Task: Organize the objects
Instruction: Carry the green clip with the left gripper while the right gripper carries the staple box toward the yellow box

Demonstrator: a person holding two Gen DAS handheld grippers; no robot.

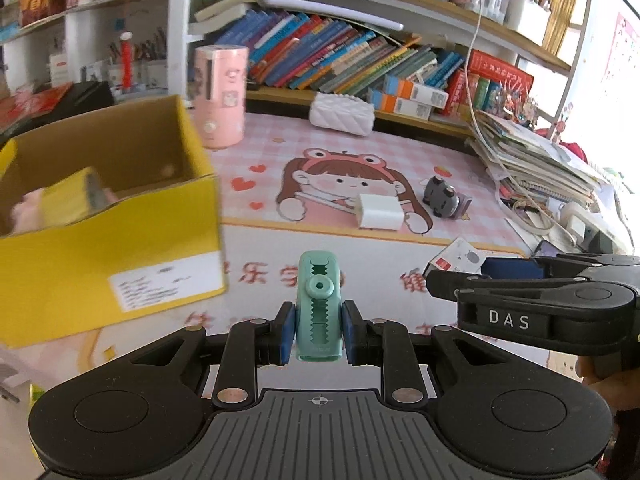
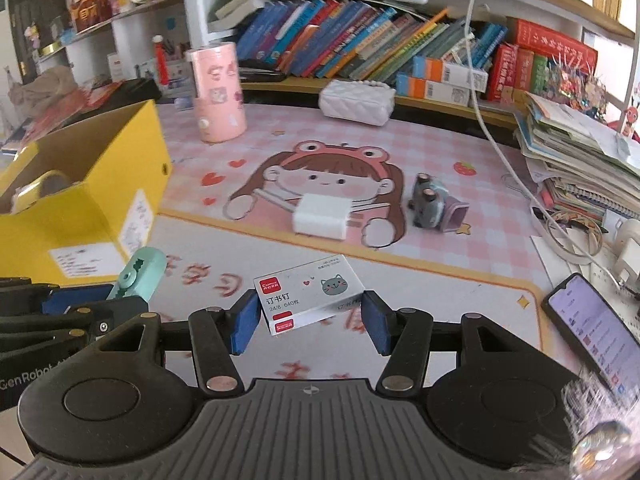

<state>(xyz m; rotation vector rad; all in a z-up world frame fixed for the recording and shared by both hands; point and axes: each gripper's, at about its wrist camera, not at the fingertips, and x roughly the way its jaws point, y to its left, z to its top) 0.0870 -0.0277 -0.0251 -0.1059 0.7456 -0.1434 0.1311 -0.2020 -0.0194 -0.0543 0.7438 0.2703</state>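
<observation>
My left gripper (image 1: 319, 332) is shut on a mint-green crocodile-shaped stationery piece (image 1: 319, 304), held upright above the desk mat; it also shows in the right wrist view (image 2: 140, 276). My right gripper (image 2: 310, 318) has its blue pads against both ends of a white staple box (image 2: 310, 298) with a grey cat print, seemingly lifted off the mat. The open yellow cardboard box (image 1: 120, 248) stands at the left, with yellow tape and a pink item inside. A white charger block (image 2: 322, 220) and a grey toy (image 2: 430, 202) lie on the mat.
A pink cylinder holder (image 2: 218, 94) and a white quilted pouch (image 2: 356, 102) stand at the back under the bookshelf. A stack of papers and notebooks (image 2: 580, 156) with cables is at the right. A lit phone (image 2: 592, 332) lies at the right front.
</observation>
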